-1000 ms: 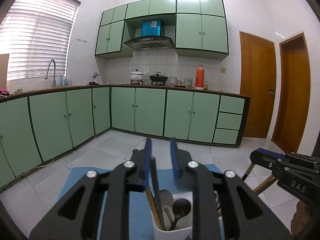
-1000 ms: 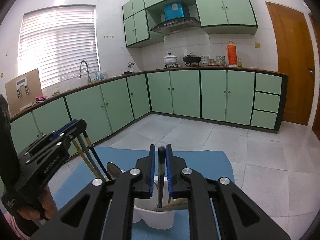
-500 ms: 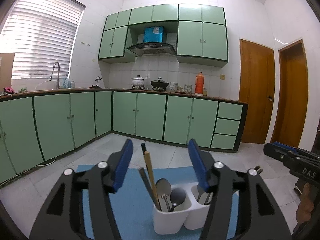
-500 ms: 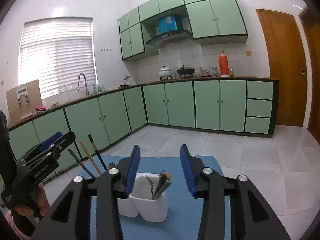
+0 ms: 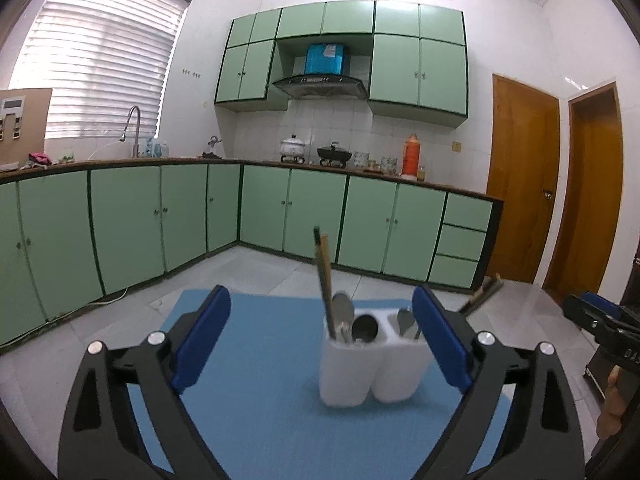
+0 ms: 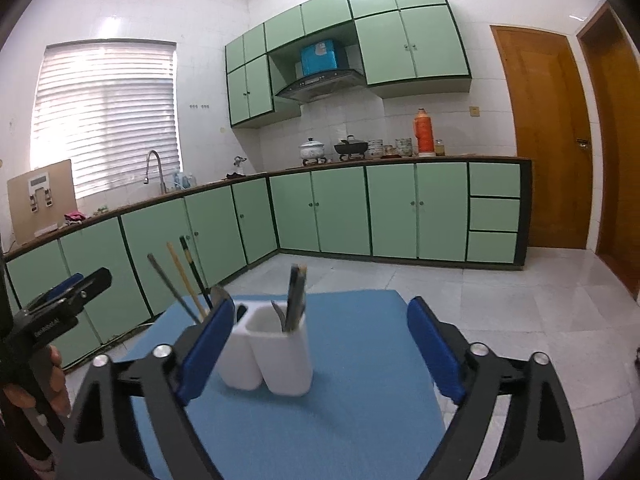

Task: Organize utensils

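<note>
A white two-compartment utensil holder stands on a blue mat. Chopsticks and spoons lean in its left cup, and a spoon sits in the right cup. My left gripper is short of the holder, its jaws opening wide with nothing between the pads. In the right wrist view the holder is ahead and left, with dark-handled utensils in the near cup and chopsticks in the far one. My right gripper is also opening, with nothing in it.
The right gripper's tip and a hand show at the right edge; the left gripper shows at the left edge. Green floor cabinets, a worktop with pots and an orange flask, and wooden doors ring the tiled floor.
Both grippers went from nearly shut on utensil handles over the holder to wide open. The utensils now stand in the cups, and both grippers have drawn back from the holder.
</note>
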